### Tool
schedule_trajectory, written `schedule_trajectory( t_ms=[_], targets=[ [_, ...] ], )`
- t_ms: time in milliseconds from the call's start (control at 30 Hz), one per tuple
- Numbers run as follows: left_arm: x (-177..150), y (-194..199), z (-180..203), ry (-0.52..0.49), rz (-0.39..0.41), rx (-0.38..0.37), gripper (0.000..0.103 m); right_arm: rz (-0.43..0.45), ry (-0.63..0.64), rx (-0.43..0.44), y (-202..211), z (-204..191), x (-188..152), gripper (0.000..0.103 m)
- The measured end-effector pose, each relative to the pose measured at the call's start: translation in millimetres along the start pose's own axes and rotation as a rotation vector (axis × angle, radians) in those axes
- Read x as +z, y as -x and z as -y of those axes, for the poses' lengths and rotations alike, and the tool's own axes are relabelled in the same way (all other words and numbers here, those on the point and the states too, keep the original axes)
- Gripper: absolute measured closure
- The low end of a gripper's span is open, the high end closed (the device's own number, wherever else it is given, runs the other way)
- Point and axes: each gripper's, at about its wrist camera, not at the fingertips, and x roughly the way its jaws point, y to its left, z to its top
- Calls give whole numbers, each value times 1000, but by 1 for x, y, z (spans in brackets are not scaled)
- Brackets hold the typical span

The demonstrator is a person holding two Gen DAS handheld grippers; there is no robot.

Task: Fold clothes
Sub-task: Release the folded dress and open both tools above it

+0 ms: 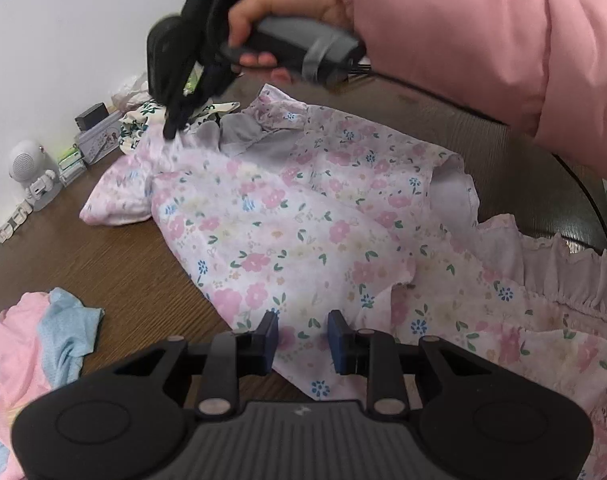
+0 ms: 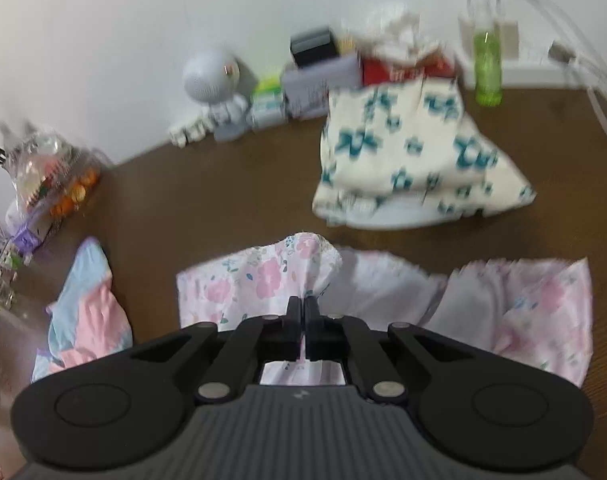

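Pink floral dress [image 1: 287, 216] sprawls unfolded on the wooden table [image 1: 115, 256]; right gripper [image 2: 302, 304] pinches its shoulder, left gripper [image 1: 302, 334] hovers parted above the skirt. Folding remains.

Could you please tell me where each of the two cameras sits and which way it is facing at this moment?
Left wrist: sits on the left gripper, jaws apart, looking across the pink floral dress toward the wall; the hand and pink sleeve holding the right gripper show.
Right wrist: sits on the right gripper, shut on the dress, facing the wall over the cream garment with teal flowers; no hand shows.
Shared: dress, brown table, white speaker, pink-and-blue garment.
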Motion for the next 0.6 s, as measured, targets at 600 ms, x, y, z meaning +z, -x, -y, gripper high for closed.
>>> schedule_trajectory(
  t_ms=[600],
  targets=[
    [1,36,11,53,39,81,62,-2,182,70,59,-16,-48,71]
  ],
)
